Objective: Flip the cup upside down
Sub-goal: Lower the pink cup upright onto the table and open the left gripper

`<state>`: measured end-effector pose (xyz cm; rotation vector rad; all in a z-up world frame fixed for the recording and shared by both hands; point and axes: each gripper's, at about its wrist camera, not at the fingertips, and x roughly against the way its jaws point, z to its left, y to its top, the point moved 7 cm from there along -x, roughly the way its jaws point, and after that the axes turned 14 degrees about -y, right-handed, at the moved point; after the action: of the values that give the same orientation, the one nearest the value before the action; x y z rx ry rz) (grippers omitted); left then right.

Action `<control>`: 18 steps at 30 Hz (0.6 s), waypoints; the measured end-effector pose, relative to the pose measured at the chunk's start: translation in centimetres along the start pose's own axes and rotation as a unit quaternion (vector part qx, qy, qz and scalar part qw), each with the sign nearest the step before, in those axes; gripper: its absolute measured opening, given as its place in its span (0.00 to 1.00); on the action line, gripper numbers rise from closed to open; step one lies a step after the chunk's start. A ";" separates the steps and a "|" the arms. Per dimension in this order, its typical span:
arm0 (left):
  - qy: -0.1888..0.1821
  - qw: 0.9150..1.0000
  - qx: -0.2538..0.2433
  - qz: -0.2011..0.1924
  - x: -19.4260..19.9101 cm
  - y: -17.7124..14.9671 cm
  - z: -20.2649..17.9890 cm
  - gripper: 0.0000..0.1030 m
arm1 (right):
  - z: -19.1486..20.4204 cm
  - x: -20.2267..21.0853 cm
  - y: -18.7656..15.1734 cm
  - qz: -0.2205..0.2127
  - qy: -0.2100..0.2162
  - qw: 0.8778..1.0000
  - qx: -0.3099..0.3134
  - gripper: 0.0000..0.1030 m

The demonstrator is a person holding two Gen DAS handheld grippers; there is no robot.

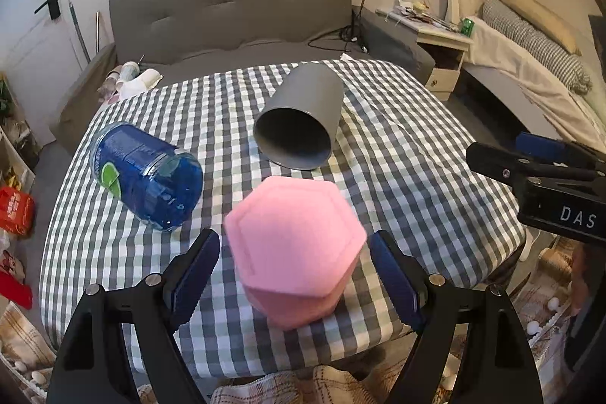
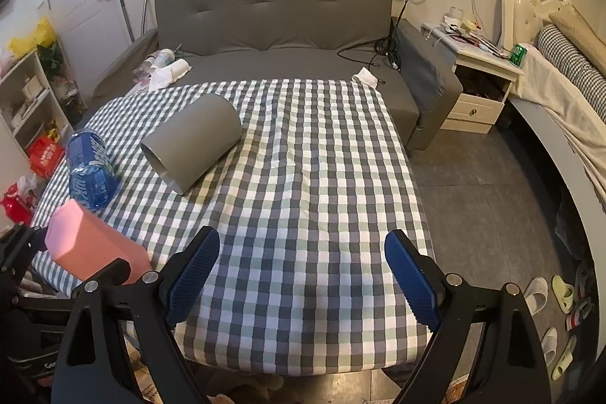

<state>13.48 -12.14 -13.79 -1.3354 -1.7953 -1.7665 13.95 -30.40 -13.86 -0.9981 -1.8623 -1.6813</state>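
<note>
A pink hexagonal cup (image 1: pixel 295 245) stands bottom up on the checked tablecloth (image 1: pixel 397 158), near the front edge. My left gripper (image 1: pixel 295 275) is open, its blue pads on either side of the cup without touching it. In the right wrist view the pink cup (image 2: pixel 94 248) is at the far left. My right gripper (image 2: pixel 303 271) is open and empty over the table's front right part; it also shows at the right edge of the left wrist view (image 1: pixel 549 180).
A grey cup (image 1: pixel 303 116) lies on its side mid-table, mouth toward me. A blue jar (image 1: pixel 147 173) lies on its side at the left. A grey sofa (image 2: pixel 272 10), a nightstand (image 2: pixel 481 82) and a bed (image 2: pixel 568 82) stand behind and to the right.
</note>
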 end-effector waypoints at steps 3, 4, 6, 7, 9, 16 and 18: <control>-0.003 1.000 0.008 -0.003 0.4 -0.2 0.3 0.82 | 0.2 0.6 0.0 -0.009 -0.001 1.000 0.001 0.87; -0.004 1.000 0.009 -0.003 0.6 -0.3 0.4 0.82 | 0.2 0.8 0.0 -0.012 -0.002 1.000 0.001 0.87; -0.004 1.000 0.010 -0.004 0.9 -0.5 0.5 0.82 | 0.4 1.3 0.0 -0.018 -0.001 1.000 0.003 0.87; -0.003 1.000 0.011 -0.006 1.1 -0.6 0.5 0.82 | 0.5 1.6 -0.1 -0.020 0.000 1.000 0.005 0.87; -0.003 1.000 0.014 -0.008 1.4 -0.8 0.7 0.82 | 0.7 2.2 -0.3 -0.024 0.000 1.000 0.008 0.87; -0.007 1.000 0.020 -0.016 2.9 -1.7 0.6 0.82 | 1.2 4.8 -1.3 -0.040 0.003 0.999 0.009 0.87; -0.009 1.000 0.018 -0.022 3.6 -1.9 0.4 0.82 | 1.3 5.7 -1.7 -0.046 0.006 0.999 0.010 0.87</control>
<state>10.30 -10.02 -12.36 -1.3118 -1.8700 -1.7409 9.16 -27.90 -11.01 -0.9048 -1.9409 -1.7143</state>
